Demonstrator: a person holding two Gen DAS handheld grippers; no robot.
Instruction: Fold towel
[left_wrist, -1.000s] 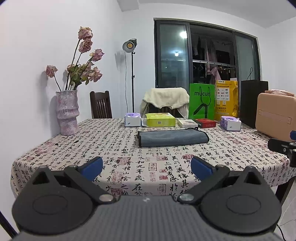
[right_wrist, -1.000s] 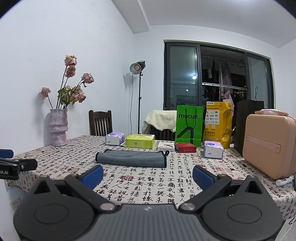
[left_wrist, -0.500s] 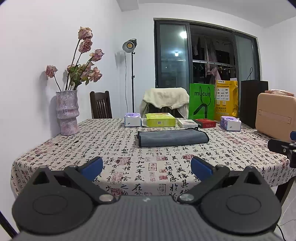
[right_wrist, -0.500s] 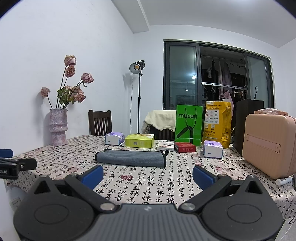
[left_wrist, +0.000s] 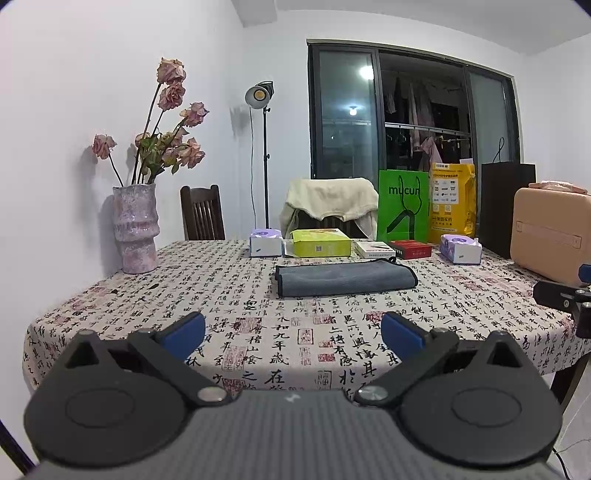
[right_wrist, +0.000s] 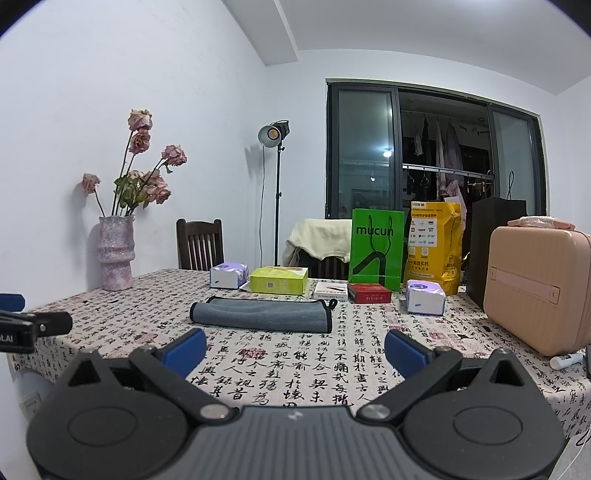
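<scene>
A grey towel (left_wrist: 345, 278) lies folded into a long flat strip in the middle of the table; it also shows in the right wrist view (right_wrist: 260, 314). My left gripper (left_wrist: 293, 334) is open and empty, held above the table's near edge, well short of the towel. My right gripper (right_wrist: 295, 350) is open and empty, also near the front edge, short of the towel. Each gripper shows at the edge of the other's view.
The table wears a calligraphy-print cloth (left_wrist: 258, 325). A vase of dried roses (left_wrist: 136, 229) stands at far left. Tissue packs, a yellow-green box (left_wrist: 320, 242), small boxes and shopping bags line the back. A pink case (right_wrist: 539, 288) stands at right.
</scene>
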